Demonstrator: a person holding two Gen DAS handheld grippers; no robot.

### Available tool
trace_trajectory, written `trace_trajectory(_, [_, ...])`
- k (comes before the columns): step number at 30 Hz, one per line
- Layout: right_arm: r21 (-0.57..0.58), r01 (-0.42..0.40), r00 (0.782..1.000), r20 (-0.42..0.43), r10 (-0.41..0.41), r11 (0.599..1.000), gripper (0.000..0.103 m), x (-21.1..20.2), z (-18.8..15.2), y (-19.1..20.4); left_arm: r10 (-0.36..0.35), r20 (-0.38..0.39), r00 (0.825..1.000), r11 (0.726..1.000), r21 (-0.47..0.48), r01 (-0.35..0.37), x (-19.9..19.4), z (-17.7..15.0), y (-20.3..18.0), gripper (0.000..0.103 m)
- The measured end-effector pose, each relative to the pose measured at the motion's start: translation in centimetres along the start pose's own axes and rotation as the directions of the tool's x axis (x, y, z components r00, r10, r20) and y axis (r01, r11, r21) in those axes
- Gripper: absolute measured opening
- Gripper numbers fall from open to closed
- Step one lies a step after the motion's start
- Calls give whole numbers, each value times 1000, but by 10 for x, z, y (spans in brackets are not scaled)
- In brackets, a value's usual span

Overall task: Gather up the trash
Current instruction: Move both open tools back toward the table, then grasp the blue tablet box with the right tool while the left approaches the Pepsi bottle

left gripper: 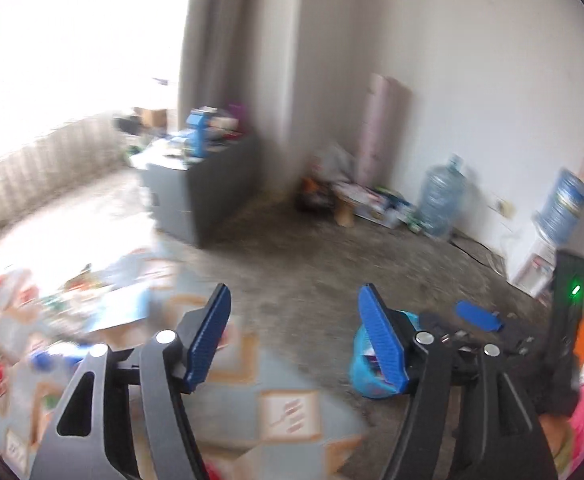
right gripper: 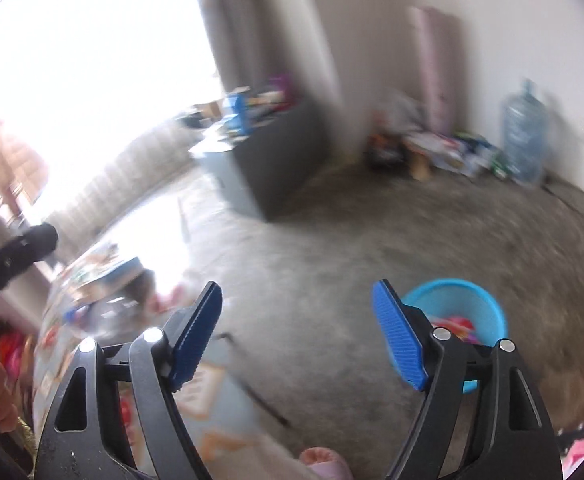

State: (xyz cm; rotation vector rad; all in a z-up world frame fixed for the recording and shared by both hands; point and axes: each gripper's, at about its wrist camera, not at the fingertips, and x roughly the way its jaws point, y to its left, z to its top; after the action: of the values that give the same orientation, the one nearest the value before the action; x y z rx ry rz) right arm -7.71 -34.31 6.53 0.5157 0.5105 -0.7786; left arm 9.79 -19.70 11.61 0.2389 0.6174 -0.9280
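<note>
- Looking out over a bare grey concrete floor (left gripper: 299, 264) from both wrist cameras; both views are smeared with blur.
- Left gripper (left gripper: 293, 336): blue ribbed pads stand wide apart with nothing between them, only floor and the patterned table covering (left gripper: 228, 392) below.
- Right gripper (right gripper: 297, 336): blue ribbed pads likewise spread wide, gap empty, floor showing through.
- Round light-blue plastic bin (right gripper: 457, 320) sits on the floor just behind the right gripper's right-hand finger; pink and red wrappers (right gripper: 453, 326) lie inside it.
- Same bin appears in the left wrist view (left gripper: 361, 356), partly hidden by that gripper's right-hand finger, colourful scraps inside.
- Patterned table covering, pale blue with tan squares, carries a blurred scatter of colourful packets (left gripper: 72, 296) at left; single items cannot be told apart.
- Dark grey cabinet (left gripper: 204, 196) stands mid-room, cluttered on top.
- Against the white wall: a clear blue water jug (left gripper: 441, 196) on the floor, a second jug atop a white dispenser (left gripper: 531, 264), a tall pink roll (left gripper: 383, 128) in the corner.
- A bare foot (right gripper: 323, 460) shows at the bottom edge of the right wrist view.
</note>
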Motion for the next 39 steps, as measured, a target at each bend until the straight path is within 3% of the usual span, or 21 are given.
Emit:
trace_trajectory(5, [-115,-135,991,-24,133,984,76,2,-6,55,190,41,981,975,-125,-183,-68,-41,79,66])
trace_trajectory(9, [-150,-192,980,-86,180,970,76,25,-14,82,340,16,940,920,-212,-329,-105,-76,134,66])
trace_trajectory(13, [-186,-226,969,-147,200,956,76,42,-23,109,395,-26,918,876,-291,-385,-117,-103,175,66])
trace_trajectory(17, [-183,-260,956,-187,226,948,76,51,-23,124,375,-43,926,864,-346,-366,-105,-117,197,66])
trace_trajectory(22, [-166,-309,936,-228,268,937,74,64,-17,135,313,-43,949,868,-393,-305,-65,-111,203,66])
trace_trajectory(27, [-128,-367,910,-254,327,921,74,94,9,147,221,-34,975,873,-439,-213,-36,-111,209,54])
trace_trajectory(32, [-42,-440,849,-345,400,897,76,156,41,175,129,-62,990,857,-496,-143,-6,-122,209,42])
trace_trajectory(39, [37,-382,775,-532,342,923,77,260,45,212,129,-116,985,800,-575,-172,29,-136,232,33])
